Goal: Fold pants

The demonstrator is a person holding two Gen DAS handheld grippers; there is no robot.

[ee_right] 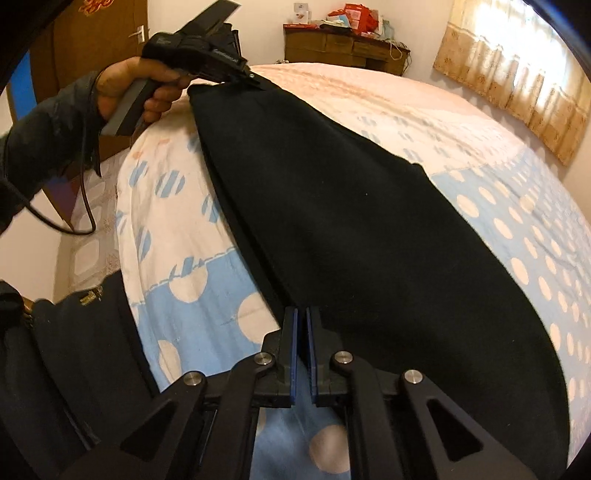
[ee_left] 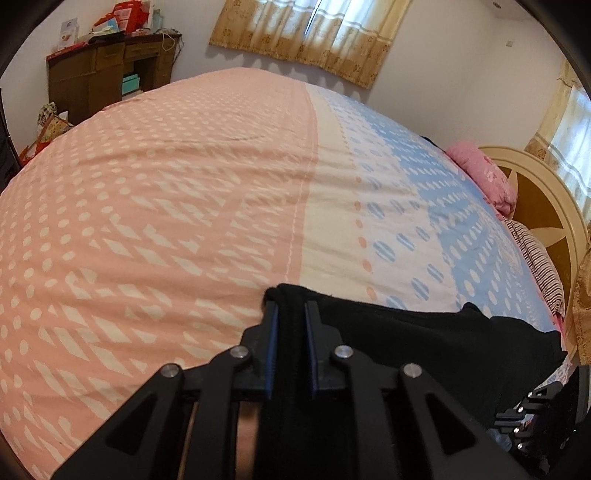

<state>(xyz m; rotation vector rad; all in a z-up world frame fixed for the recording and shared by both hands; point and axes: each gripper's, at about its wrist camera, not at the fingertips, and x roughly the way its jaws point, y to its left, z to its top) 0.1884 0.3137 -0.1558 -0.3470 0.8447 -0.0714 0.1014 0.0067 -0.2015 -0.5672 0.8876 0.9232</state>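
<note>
Left wrist view. Left gripper (ee_left: 291, 308): jaws standing nearly together, pinching a fold of the black pants (ee_left: 424, 343) between the blue-lined fingers (ee_left: 272, 332); the cloth is bunching just past the fingertips and running back between the pads toward the camera. The rest of the garment is spreading away to the right of the fingers, lying on the bedspread (ee_left: 166, 206). Ahead of the fingers the spread is showing a pink dotted half, and to the right of that a pale strip and a blue dotted half. A pink pillow (ee_left: 484, 177) is lying far ahead and right, against the cream headboard (ee_left: 543, 206). A brown desk (ee_left: 107, 74) is standing beyond the bed, ahead and left, beside curtains (ee_left: 314, 33). Part of the right gripper (ee_left: 535, 417) is showing at the lower right edge.

Right wrist view. Right gripper (ee_right: 302, 314): jaws standing all but closed, the fingertips sitting at the near edge of the pants (ee_right: 351, 221); whether cloth is caught between the pads I cannot tell, as only a thin dark slit is showing there. The garment is stretching from the fingertips ahead and leftward as one long dark panel across the bedspread (ee_right: 517, 221). At its far end the left gripper (ee_right: 243, 75) is gripping the cloth, held by a person's hand (ee_right: 140, 88) in a dark sleeve (ee_right: 44, 140). The desk (ee_right: 343, 46) is standing far ahead.
</note>
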